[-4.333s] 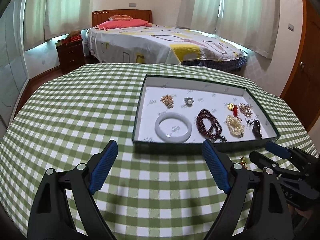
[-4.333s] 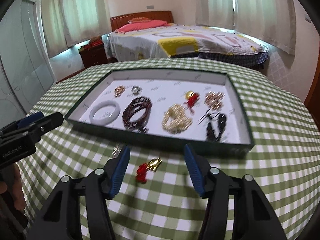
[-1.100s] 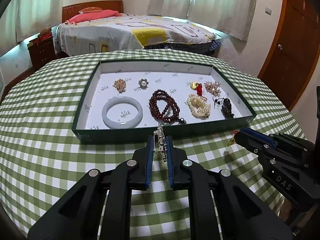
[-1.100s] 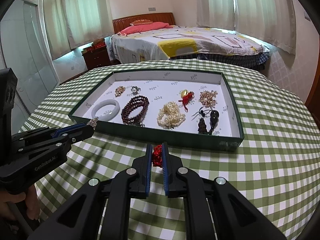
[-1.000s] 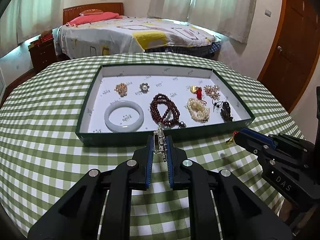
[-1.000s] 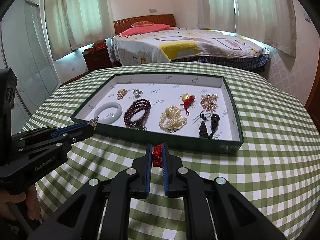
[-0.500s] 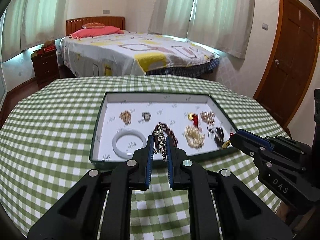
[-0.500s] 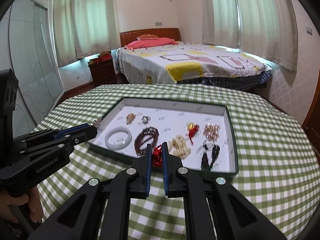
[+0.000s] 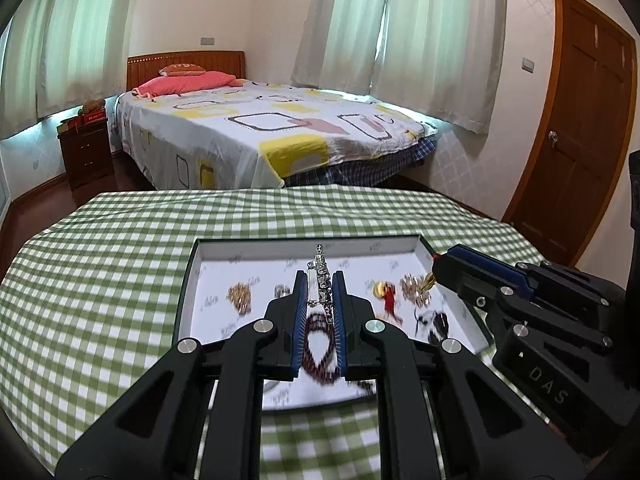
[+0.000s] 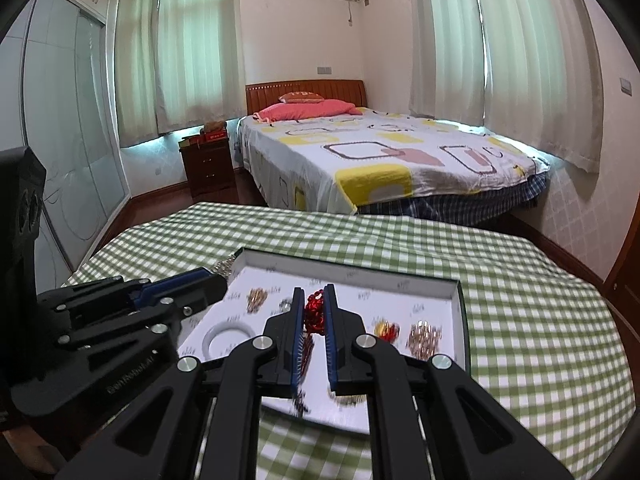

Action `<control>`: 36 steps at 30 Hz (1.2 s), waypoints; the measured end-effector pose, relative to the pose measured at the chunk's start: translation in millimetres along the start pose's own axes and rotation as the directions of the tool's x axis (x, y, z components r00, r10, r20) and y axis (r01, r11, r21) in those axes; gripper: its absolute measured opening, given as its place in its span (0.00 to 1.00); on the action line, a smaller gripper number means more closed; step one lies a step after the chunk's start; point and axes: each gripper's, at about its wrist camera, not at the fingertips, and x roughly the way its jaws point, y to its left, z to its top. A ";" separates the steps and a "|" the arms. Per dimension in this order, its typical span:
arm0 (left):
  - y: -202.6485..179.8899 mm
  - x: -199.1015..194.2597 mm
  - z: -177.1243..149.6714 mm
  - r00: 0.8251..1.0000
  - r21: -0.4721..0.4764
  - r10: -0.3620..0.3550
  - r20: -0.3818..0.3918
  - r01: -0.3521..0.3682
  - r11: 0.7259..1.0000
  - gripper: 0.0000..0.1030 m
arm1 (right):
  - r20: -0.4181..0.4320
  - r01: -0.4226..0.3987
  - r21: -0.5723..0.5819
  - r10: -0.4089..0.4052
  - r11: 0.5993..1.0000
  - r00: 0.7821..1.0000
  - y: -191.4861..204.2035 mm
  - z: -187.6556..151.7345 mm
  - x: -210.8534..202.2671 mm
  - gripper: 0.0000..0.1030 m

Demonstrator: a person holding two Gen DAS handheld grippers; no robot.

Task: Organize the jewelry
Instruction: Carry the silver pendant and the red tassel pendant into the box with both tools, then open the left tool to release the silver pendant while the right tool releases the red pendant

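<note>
I have the table (image 9: pixel 100 264) in its green-and-white check cloth spread below both cameras, with a bed (image 9: pixel 256 136) beyond its far edge and a wooden door (image 9: pixel 576 128) off to the right. On the table sits the shallow dark-rimmed tray (image 9: pixel 185 288) with a white floor, and it lies straight ahead of and below both grippers, its long side running left to right across my view.

Inside the tray I can make out a white bangle (image 10: pixel 228 334) at the near left, a dark red bead string (image 9: pixel 318 344) partly behind my left fingers, a gold-and-red charm (image 9: pixel 386 294) and a gold cluster (image 10: pixel 425 336) towards the right, and smaller gold pieces towards the far left. The far middle strip of the white floor looks bare, which I judge the likeliest place to set things down.

The left gripper (image 9: pixel 319 316) is clamped tight on a slim silver brooch (image 9: pixel 322 280), which stands lengthwise between the pads and pokes out past the tips towards the far wall of the tray. The right gripper (image 10: pixel 313 320) is pinched shut on a small red ornament (image 10: pixel 314 314); in the left view a gold end shows at its tip.

Both grippers hang above the tray, close side by side, the left one over the middle and the right one nearer the right end. Going down, I'd mind the pieces already lying beneath and the other gripper alongside.
</note>
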 end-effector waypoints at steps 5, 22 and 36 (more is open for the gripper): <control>-2.1 20.9 15.5 1.000 -0.001 0.011 0.014 -0.011 1.000 0.12 | 0.009 0.007 -0.004 -0.007 1.000 1.000 -5.5 11.8 17.7 0.10; 8.5 130.3 -1.4 0.981 0.006 0.111 -0.157 -0.112 0.994 0.12 | -0.151 0.034 0.081 -0.022 0.996 0.988 -45.2 -8.9 115.8 0.10; 6.0 155.1 -8.8 0.950 0.050 0.159 -0.268 -0.152 0.987 0.12 | -0.231 0.032 0.091 -0.010 0.995 0.973 -52.0 -17.9 138.2 0.10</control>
